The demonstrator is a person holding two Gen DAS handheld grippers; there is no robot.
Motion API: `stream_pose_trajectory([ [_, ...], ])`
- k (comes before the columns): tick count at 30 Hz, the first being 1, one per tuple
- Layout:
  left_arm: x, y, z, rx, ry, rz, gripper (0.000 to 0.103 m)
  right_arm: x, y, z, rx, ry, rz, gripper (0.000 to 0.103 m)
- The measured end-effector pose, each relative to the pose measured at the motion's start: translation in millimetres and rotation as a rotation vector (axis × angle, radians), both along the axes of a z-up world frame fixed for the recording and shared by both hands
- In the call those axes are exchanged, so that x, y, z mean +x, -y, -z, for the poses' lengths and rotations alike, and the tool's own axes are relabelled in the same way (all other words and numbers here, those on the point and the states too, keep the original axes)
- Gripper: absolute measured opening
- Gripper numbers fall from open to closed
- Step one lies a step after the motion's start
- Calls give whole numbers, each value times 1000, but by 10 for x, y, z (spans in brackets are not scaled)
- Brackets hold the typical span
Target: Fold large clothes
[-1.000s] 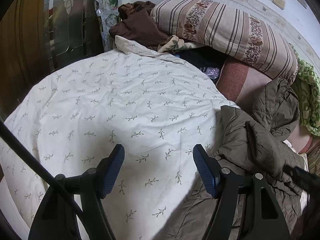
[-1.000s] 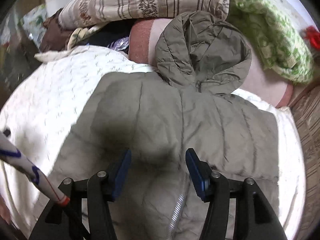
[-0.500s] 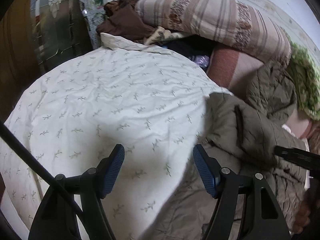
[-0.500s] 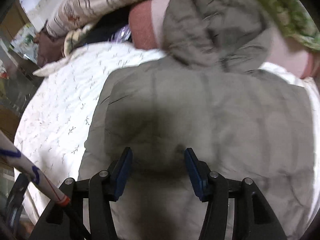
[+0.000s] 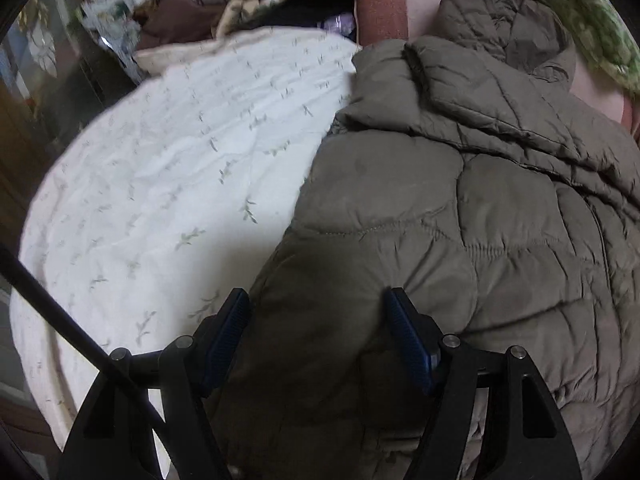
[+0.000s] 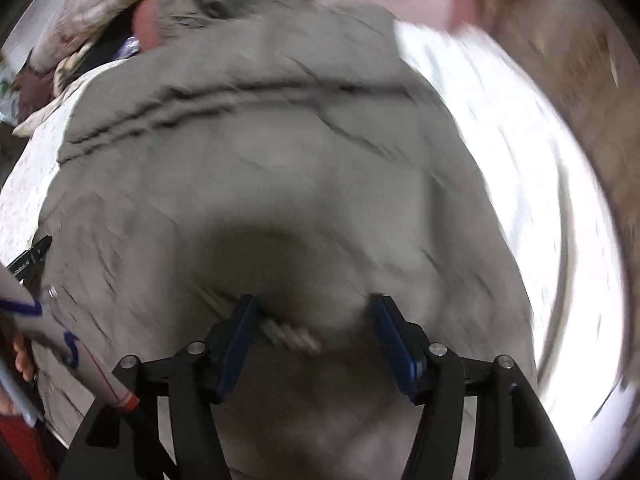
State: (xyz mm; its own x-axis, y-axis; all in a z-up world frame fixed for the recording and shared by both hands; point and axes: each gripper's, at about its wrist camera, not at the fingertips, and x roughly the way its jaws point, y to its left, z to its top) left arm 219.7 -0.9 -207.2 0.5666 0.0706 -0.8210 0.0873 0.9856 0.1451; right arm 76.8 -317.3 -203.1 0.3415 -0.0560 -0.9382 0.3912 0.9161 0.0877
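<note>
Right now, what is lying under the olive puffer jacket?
The olive puffer jacket lies on a white quilt with a leaf print, which shows at its left. Whatever is beneath the jacket's middle is covered and cannot be seen.

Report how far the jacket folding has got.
Done: the olive puffer jacket lies spread on the white leaf-print quilt, with a sleeve apparently laid across its top. In hand: left gripper and right gripper are open over the near part. Left: the remaining folds.
</note>
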Motion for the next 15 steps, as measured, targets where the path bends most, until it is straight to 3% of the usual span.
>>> stream_pose_trajectory([
  [4, -132, -114, -14, -33, -6, -5, 70, -250, 96, -112, -20, -13, 2, 66],
  [8, -156, -190, -125, -69, 5, -19, 70, -268, 115, -537, 7, 61, 1, 67],
  [15, -162, -304, -627, -43, 230, -49, 70, 378, -127, -1285, -11, 190, -49, 74],
])
